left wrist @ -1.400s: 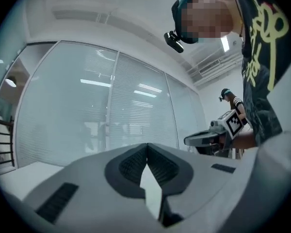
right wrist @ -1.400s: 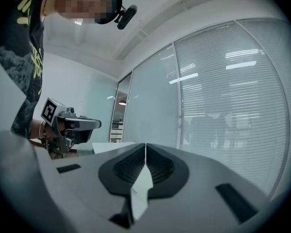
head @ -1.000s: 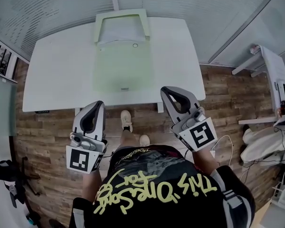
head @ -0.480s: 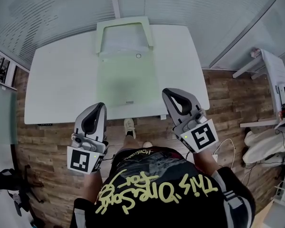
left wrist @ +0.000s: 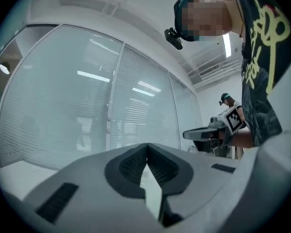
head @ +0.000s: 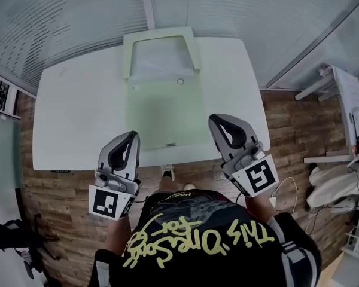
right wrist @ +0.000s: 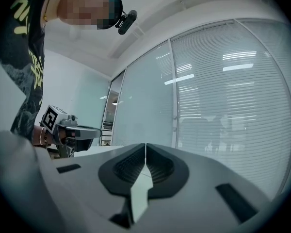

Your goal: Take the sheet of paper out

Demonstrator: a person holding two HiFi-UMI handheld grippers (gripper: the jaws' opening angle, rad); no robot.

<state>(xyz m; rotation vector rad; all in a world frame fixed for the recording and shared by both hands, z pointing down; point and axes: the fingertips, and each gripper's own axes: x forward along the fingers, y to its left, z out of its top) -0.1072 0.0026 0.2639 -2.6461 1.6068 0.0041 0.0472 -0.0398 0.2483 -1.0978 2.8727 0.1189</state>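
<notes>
1 pale green folder [head: 163, 109] lies in the middle of the 1 white table [head: 78, 118], its long side running from the near edge to the far edge, with the flap open at the far end, where the 1 sheet of paper [head: 158, 70] shows pale inside. The 2 claws, left gripper [head: 131, 135] and right gripper [head: 216, 119], hang at the near edge on each side of the folder, both with jaws together and holding nothing. The table is bare on both sides of the folder.

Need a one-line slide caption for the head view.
Left gripper and right gripper, both shut and empty, hover at the white table's near edge, flanking a pale green folder.
</notes>
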